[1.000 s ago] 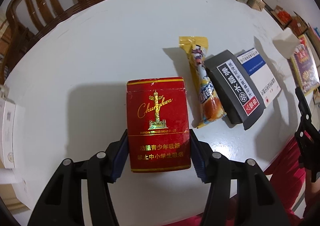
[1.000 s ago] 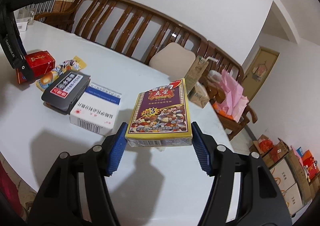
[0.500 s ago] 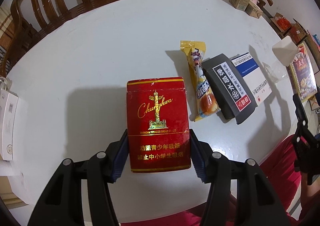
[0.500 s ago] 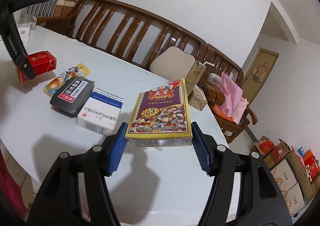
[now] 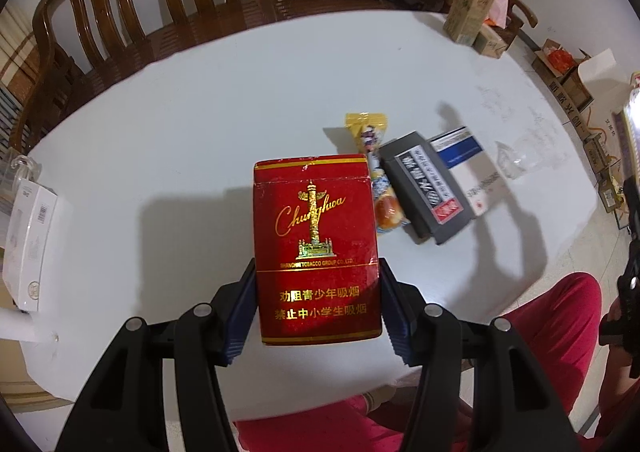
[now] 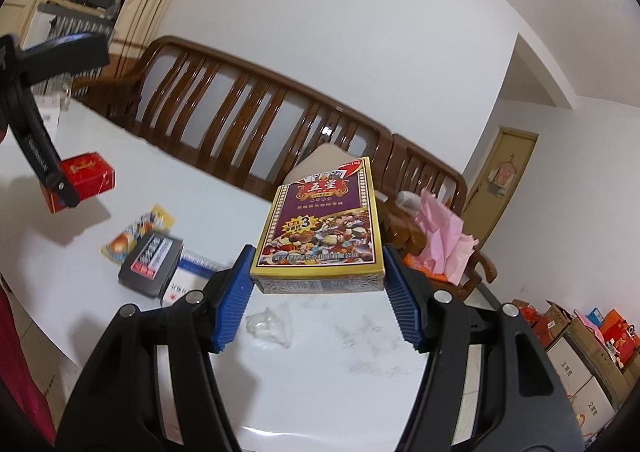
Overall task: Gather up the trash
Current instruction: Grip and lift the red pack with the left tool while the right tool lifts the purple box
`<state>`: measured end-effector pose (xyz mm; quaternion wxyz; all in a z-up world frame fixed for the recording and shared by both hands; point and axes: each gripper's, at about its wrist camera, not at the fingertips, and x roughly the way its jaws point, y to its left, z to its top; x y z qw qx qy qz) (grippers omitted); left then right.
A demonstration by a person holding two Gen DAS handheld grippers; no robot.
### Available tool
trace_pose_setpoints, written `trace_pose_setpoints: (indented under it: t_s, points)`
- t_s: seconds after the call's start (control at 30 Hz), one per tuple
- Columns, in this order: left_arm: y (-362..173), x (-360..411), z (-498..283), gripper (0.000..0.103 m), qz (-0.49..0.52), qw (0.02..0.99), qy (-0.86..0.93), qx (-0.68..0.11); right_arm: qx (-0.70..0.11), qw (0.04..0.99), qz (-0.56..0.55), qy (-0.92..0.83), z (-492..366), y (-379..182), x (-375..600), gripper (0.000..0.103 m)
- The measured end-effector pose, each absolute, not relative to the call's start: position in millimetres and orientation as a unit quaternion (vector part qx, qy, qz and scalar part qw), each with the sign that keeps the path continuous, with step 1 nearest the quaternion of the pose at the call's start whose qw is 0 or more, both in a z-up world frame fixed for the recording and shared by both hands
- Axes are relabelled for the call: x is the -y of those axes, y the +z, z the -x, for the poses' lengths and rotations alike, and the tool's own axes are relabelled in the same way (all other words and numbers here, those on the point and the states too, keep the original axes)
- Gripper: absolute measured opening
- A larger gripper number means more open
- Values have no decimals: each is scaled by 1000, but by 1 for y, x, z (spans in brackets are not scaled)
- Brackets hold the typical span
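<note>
Red cig pack [image 5: 316,248] clamped, L gripper [image 5: 318,316] pointing down at table [image 5: 168,123].

The cigarette pack [image 5: 316,248] is held above the table [image 5: 180,139], near its front edge. To its right on the table lie, side by side and touching, a snack wrapper [image 5: 374,171], a dark box [image 5: 424,187] and a medicine box [image 5: 466,167]. Two cartons [image 5: 470,13] stand at the far right edge. A bench [image 5: 132,19] runs behind the far edge.
</note>
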<state>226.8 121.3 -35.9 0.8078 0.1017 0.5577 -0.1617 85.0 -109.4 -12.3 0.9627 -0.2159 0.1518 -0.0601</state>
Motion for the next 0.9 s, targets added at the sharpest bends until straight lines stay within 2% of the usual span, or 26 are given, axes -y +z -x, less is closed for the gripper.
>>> trace_pose_setpoints:
  t_s: [0.4,0.9]
  points:
    - [16,-103,-151,55,-109,828,-180,-520,-125,970,206,-29,-15,42,108,62]
    - [7,-65,-67,55,-107,830,-217,-502,-141,972,189,10,61,52,102,62]
